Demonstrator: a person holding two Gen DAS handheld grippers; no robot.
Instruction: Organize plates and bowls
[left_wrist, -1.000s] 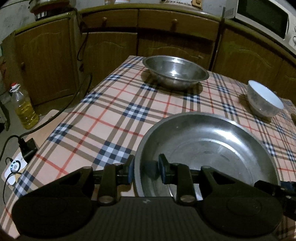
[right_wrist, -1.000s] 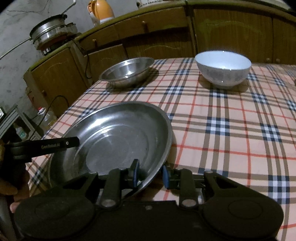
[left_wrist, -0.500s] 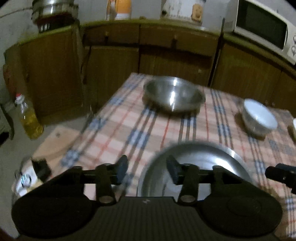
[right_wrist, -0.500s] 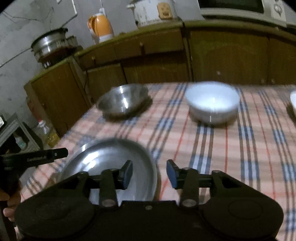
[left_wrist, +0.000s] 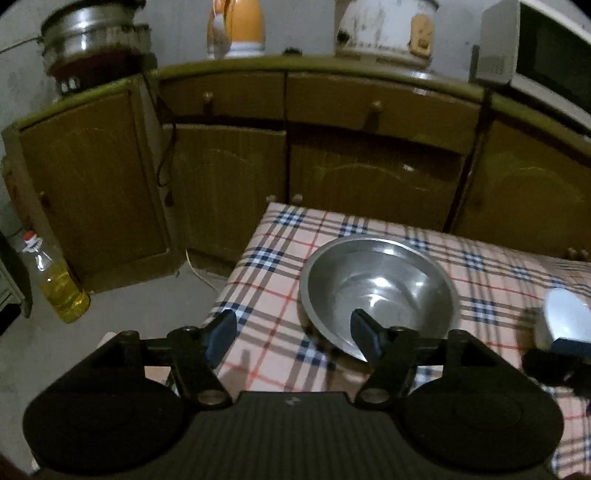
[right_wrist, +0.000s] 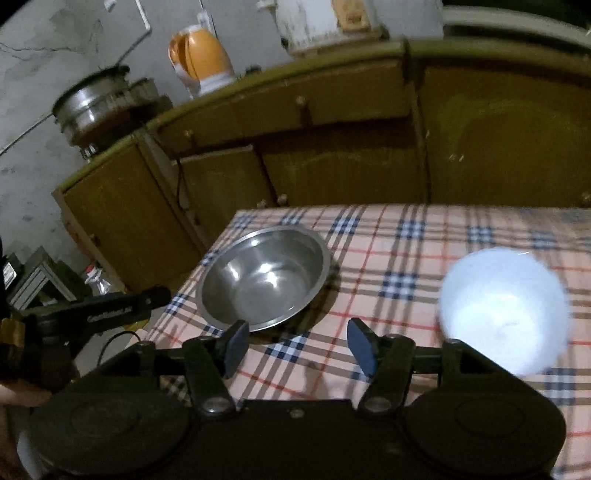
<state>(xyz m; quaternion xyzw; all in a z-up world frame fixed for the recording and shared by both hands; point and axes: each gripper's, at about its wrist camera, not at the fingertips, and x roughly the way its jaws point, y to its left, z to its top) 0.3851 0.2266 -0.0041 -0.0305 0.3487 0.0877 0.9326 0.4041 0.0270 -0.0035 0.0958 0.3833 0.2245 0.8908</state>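
Note:
A steel bowl (left_wrist: 380, 291) stands near the far left corner of the checked table (left_wrist: 280, 258); in the right wrist view the same steel bowl (right_wrist: 264, 278) lies left of a white bowl (right_wrist: 502, 310). The white bowl (left_wrist: 565, 317) also shows at the left wrist view's right edge. My left gripper (left_wrist: 291, 338) hovers before the steel bowl, its jaws opening with nothing between them. My right gripper (right_wrist: 299, 345) hangs over the cloth between the two bowls, jaws opening, nothing held. The large steel plate is out of sight.
Wooden cabinets (left_wrist: 369, 173) run behind the table, with a steel pot (left_wrist: 92, 44), an orange kettle (right_wrist: 201, 59) and a microwave (left_wrist: 535, 59) on top. An oil bottle (left_wrist: 55, 280) stands on the floor at left. The left gripper's body (right_wrist: 96, 314) shows at the right wrist view's left edge.
Both grippers let go of the large steel plate's rim, opened, rose and moved forward. The plate has dropped out of view and the steel bowl is now close in front.

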